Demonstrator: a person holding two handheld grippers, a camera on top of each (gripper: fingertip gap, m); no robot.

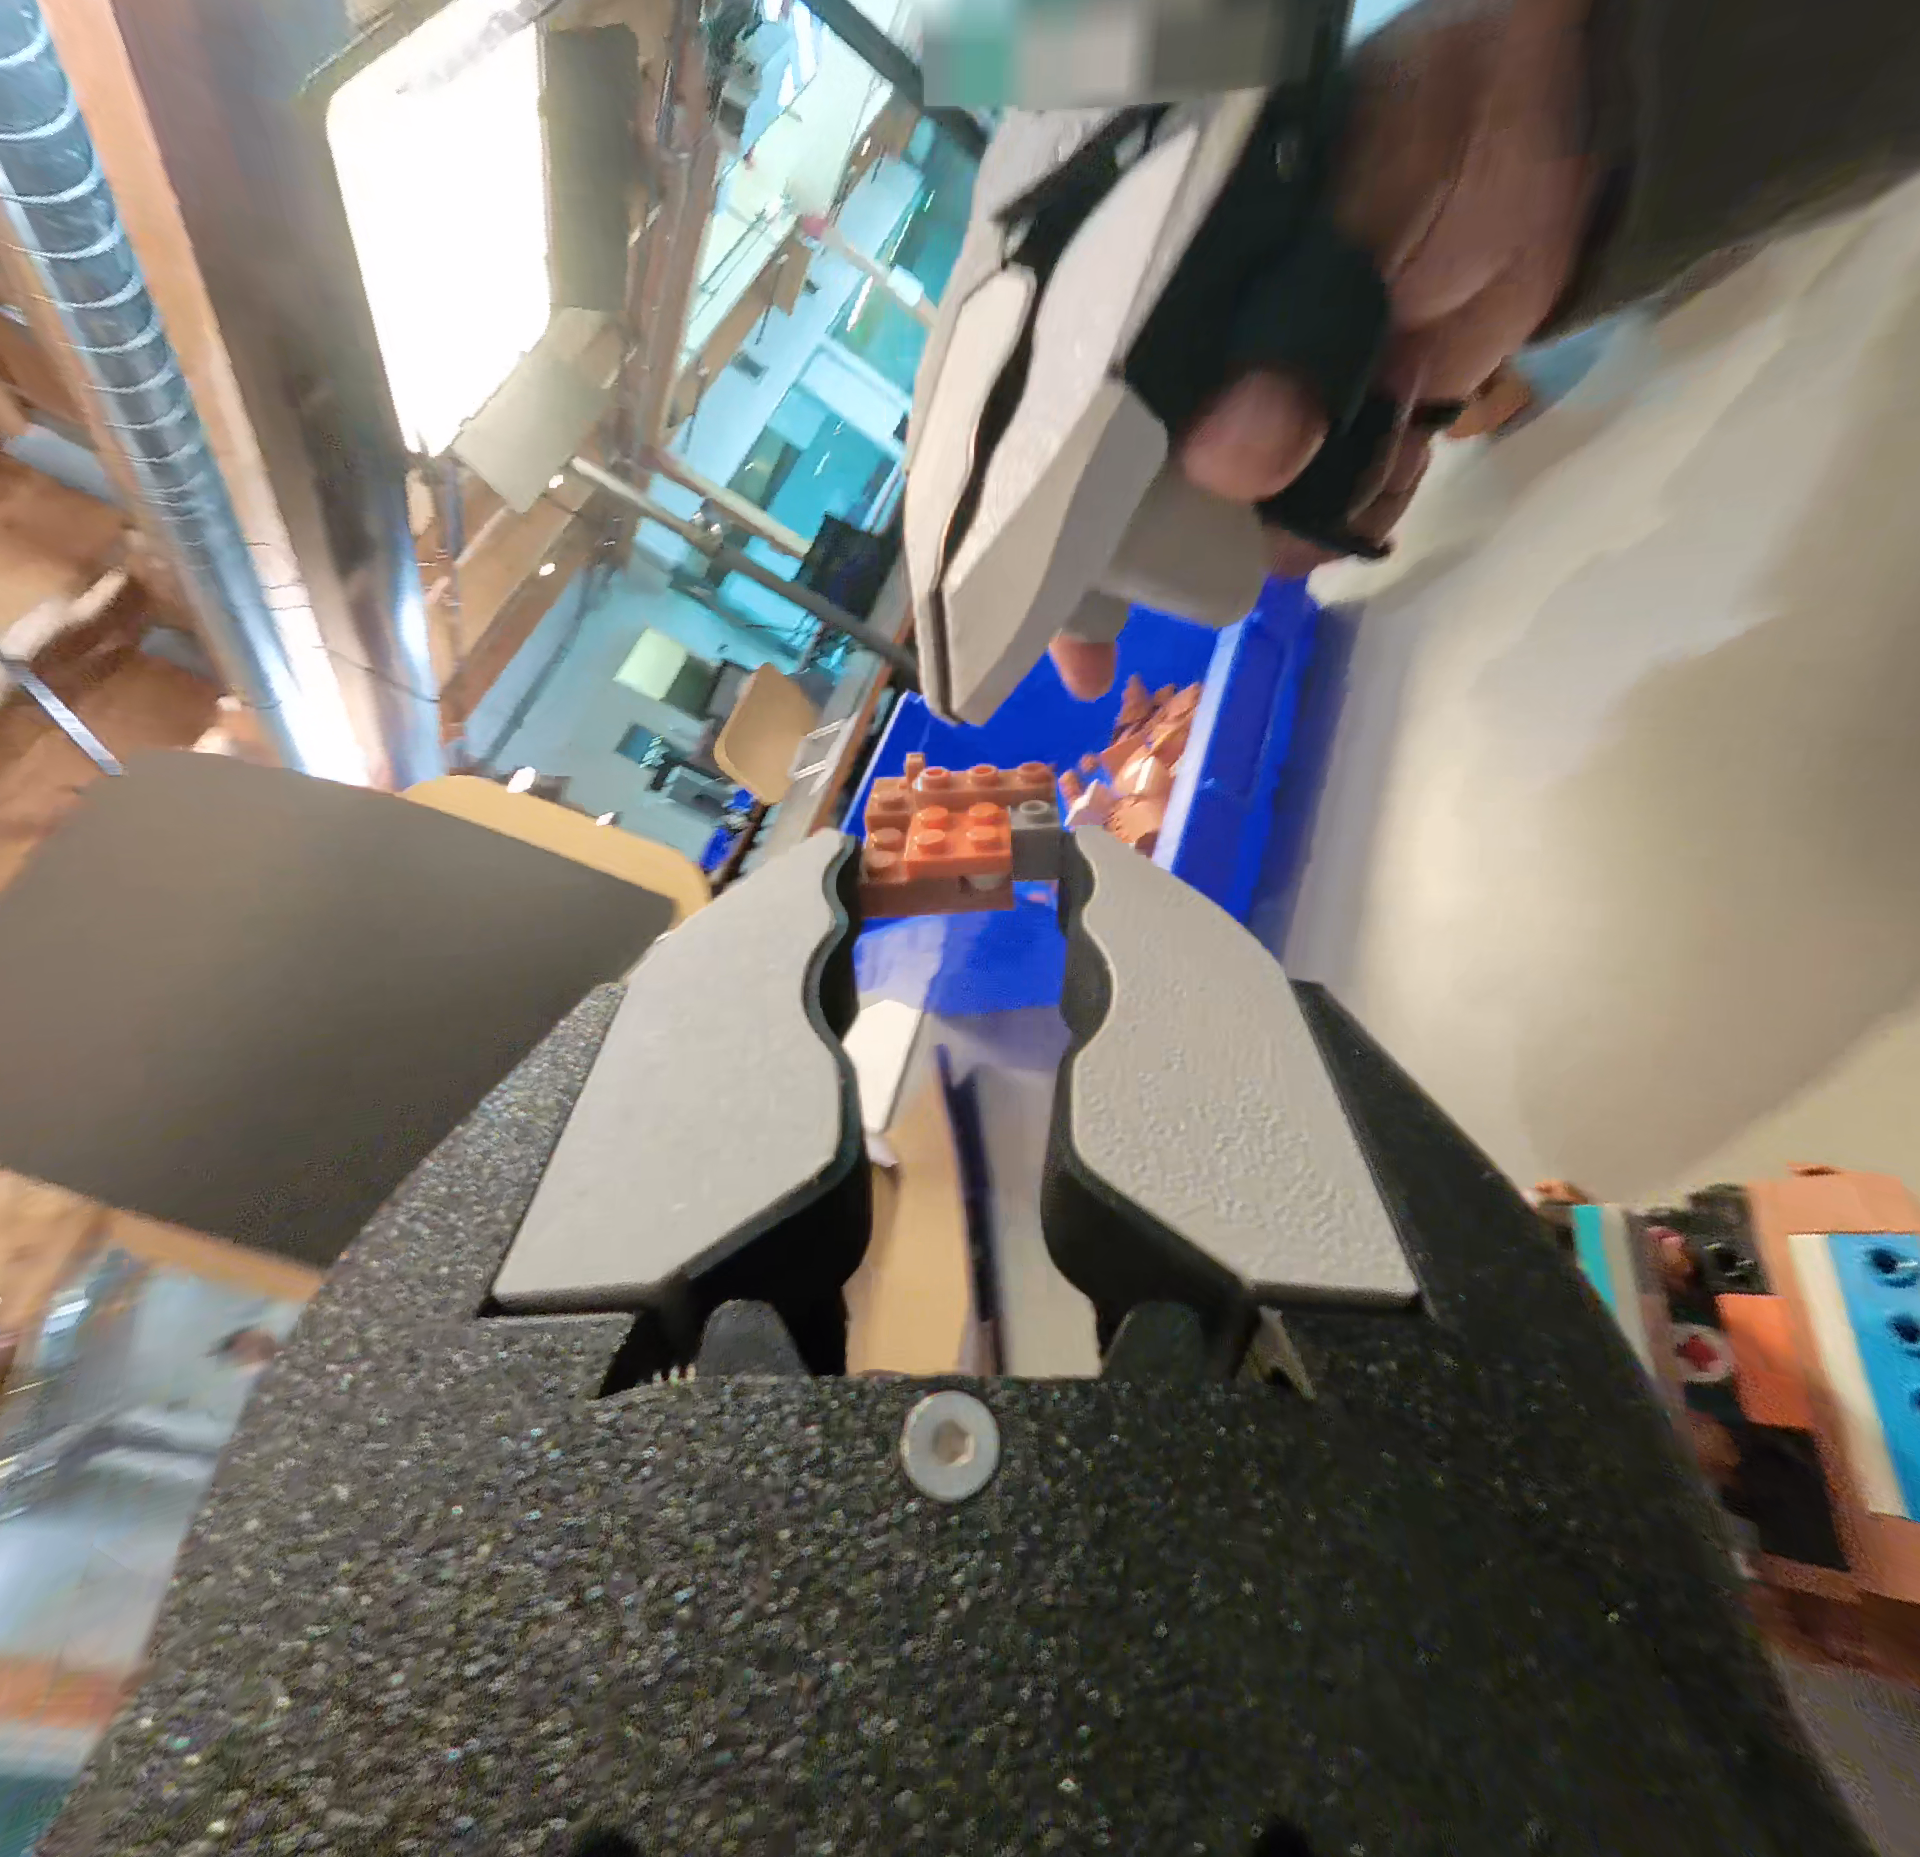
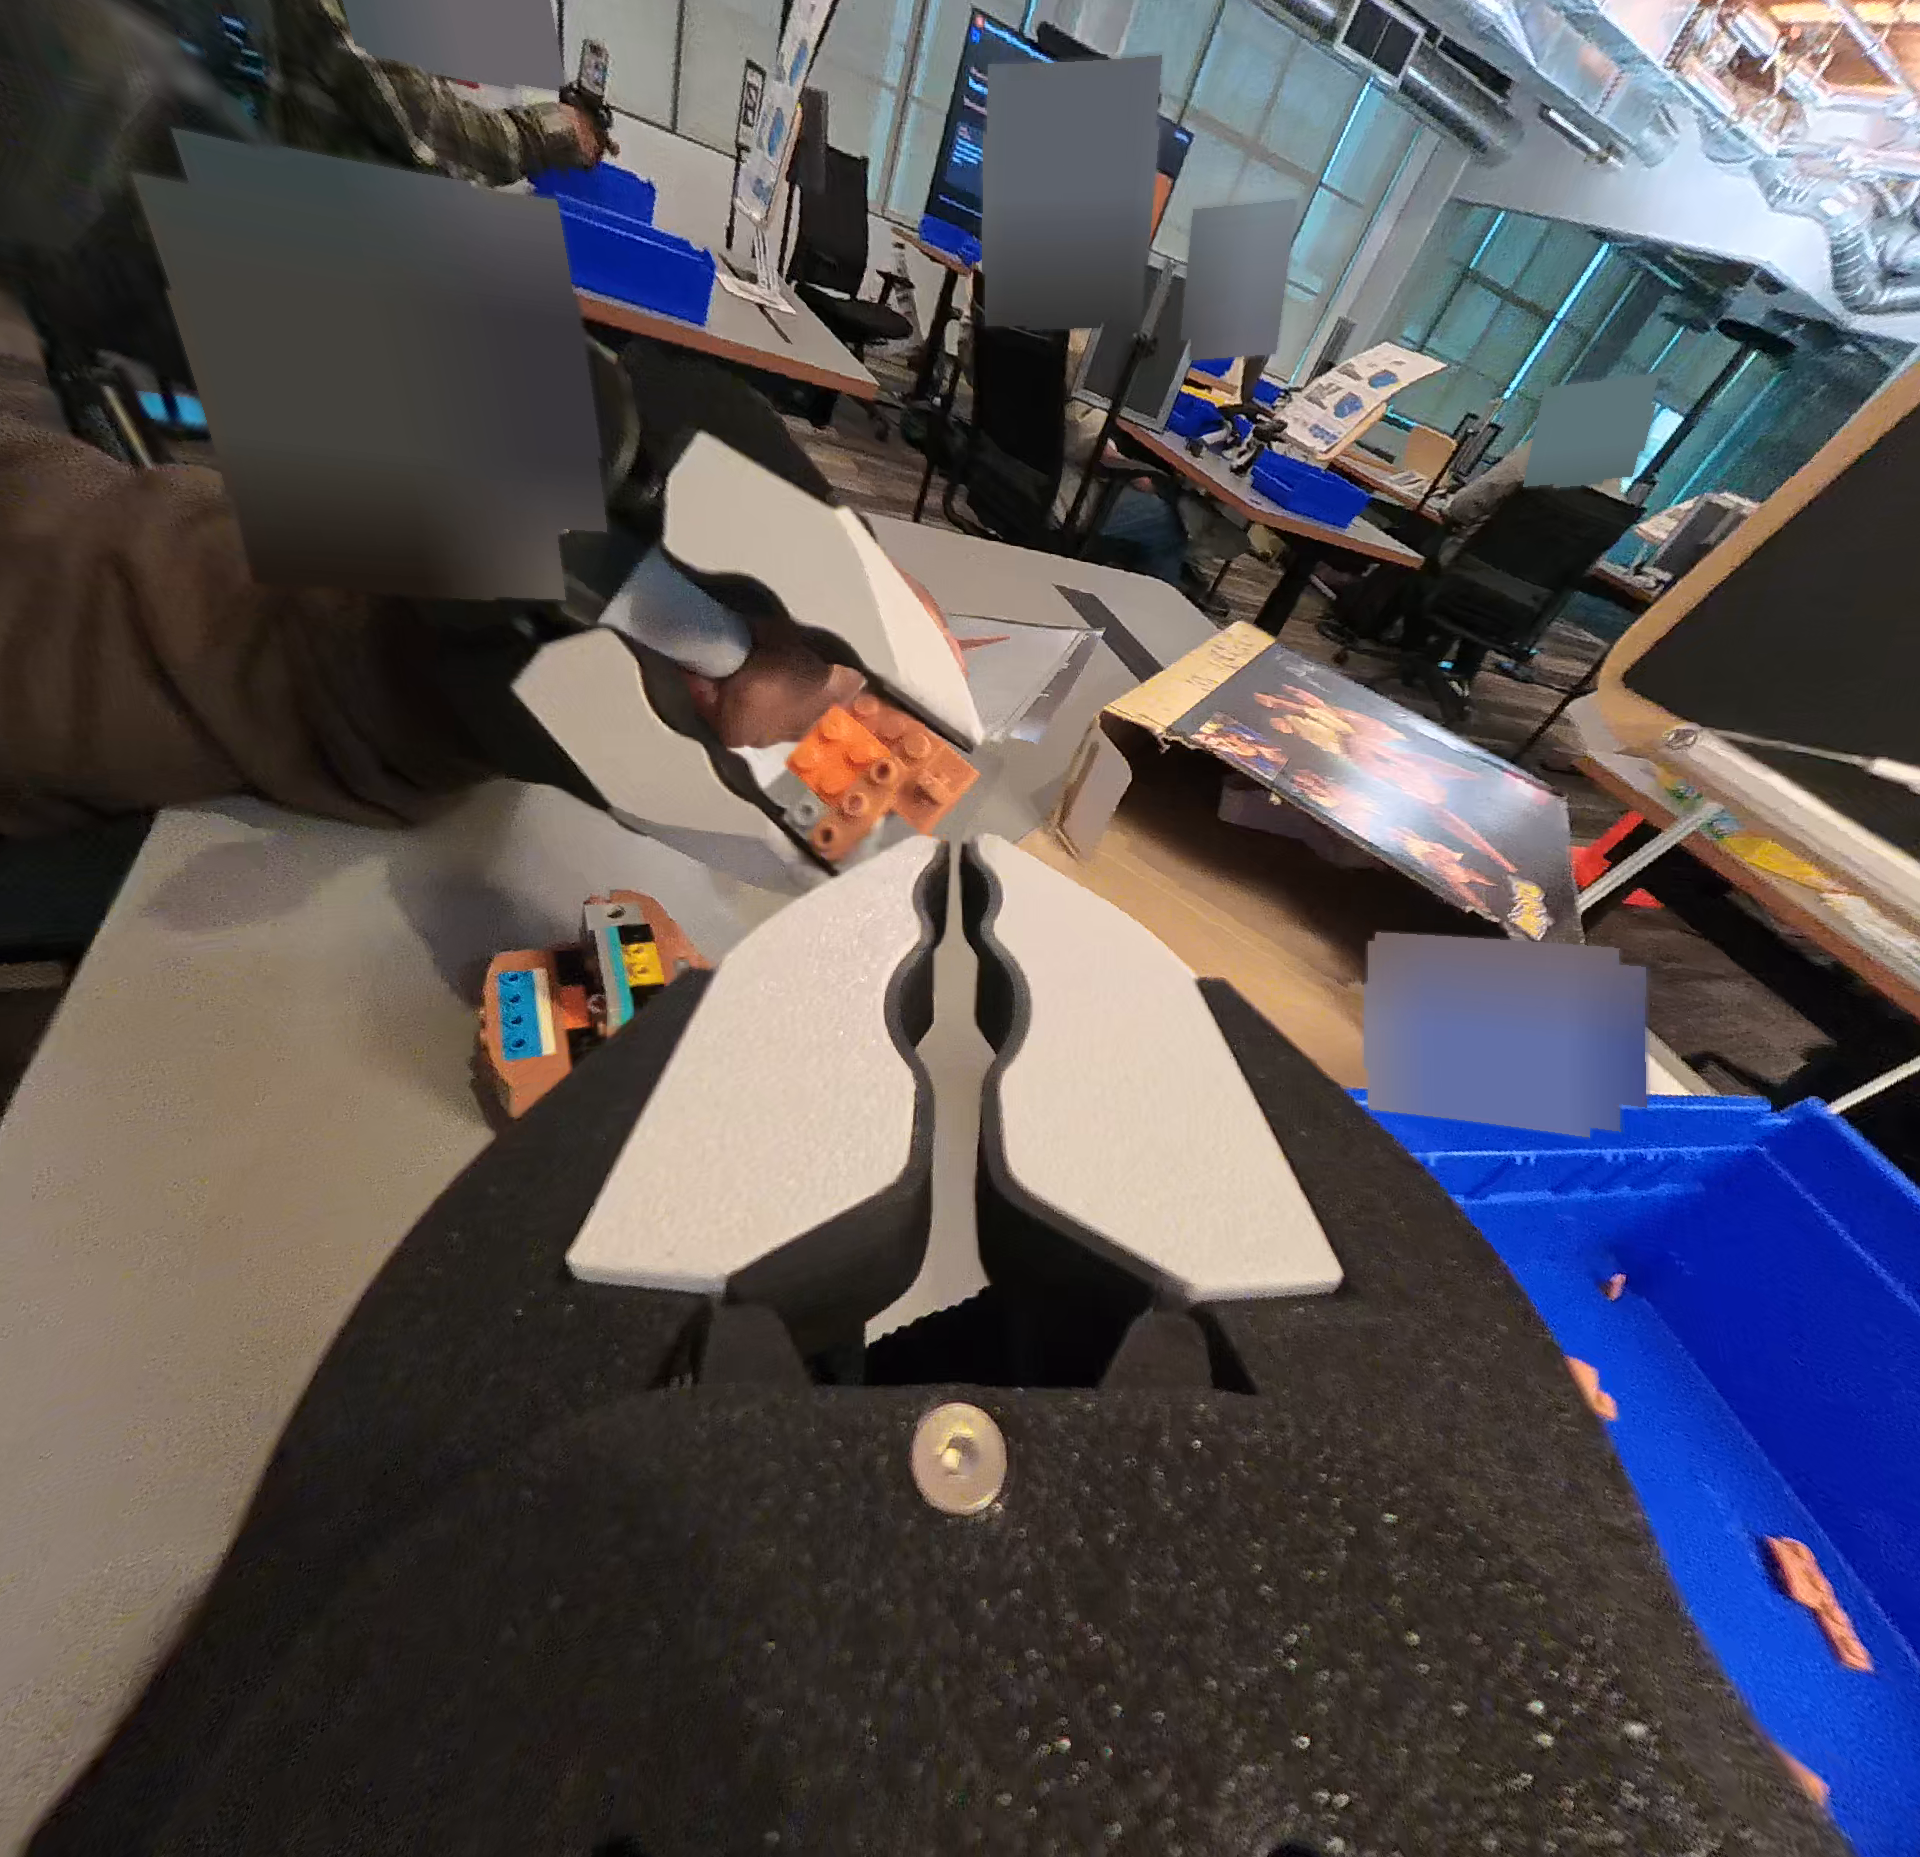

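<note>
A small assembly of orange and brown toy bricks [image 1: 940, 841] with a grey piece sits at frame centre, pinched between the tips of the left gripper [image 1: 961, 867]. Above it, upper right in the left wrist view, the right gripper [image 1: 951, 695] hangs with its fingers pressed together, empty. A blue bin [image 1: 1262, 758] lies behind; a larger multicoloured brick build [image 2: 566, 997] rests on the grey table [image 2: 208, 1184] at lower left of the right wrist view.
</note>
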